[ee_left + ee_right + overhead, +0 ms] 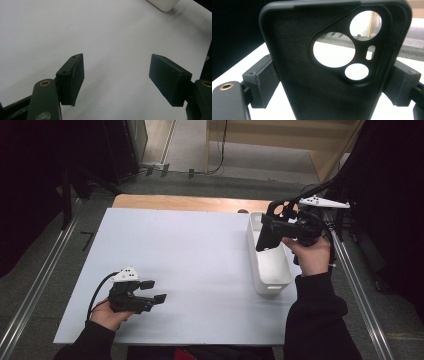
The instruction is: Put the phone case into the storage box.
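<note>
Currently, at the lower left of the high view, the left gripper (156, 291) rests over the white table (190, 270) with jaws wide and empty. At the right centre, the right gripper (272, 231) clamps a black phone case (266, 234) by its edges, above the white bin (270, 265). Judged step: carrying the case. The next move calls for lowering it and releasing.
</note>
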